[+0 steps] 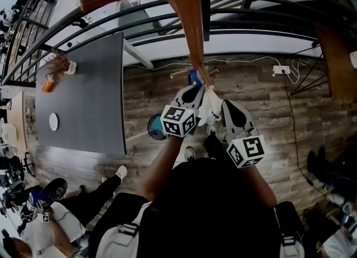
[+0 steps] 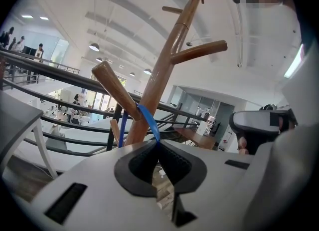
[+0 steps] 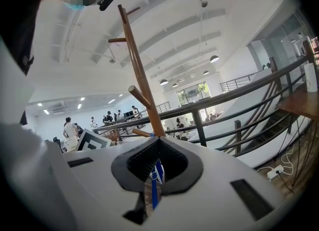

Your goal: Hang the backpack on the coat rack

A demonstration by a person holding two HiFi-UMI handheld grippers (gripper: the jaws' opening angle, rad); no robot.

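Note:
The wooden coat rack (image 1: 192, 34) rises right in front of me, with its trunk (image 2: 164, 65) and pegs filling the left gripper view. A blue backpack strap (image 2: 148, 121) is looped over a low peg (image 2: 115, 88). My left gripper (image 2: 159, 143) is shut on that strap just below the peg. My right gripper (image 3: 159, 140) is shut on a blue and white piece of the backpack (image 3: 155, 174), with the rack (image 3: 142, 85) just beyond it. In the head view both grippers, left (image 1: 194, 91) and right (image 1: 225, 106), sit side by side at the rack, a white part of the backpack (image 1: 210, 106) between them.
A dark grey table (image 1: 89, 89) stands to the left. A black railing (image 1: 167, 17) runs behind the rack. A power strip (image 1: 280, 70) with cables lies on the wood floor at right. A person (image 1: 83, 201) sits at lower left. A blue round thing (image 1: 154, 127) shows below the left gripper.

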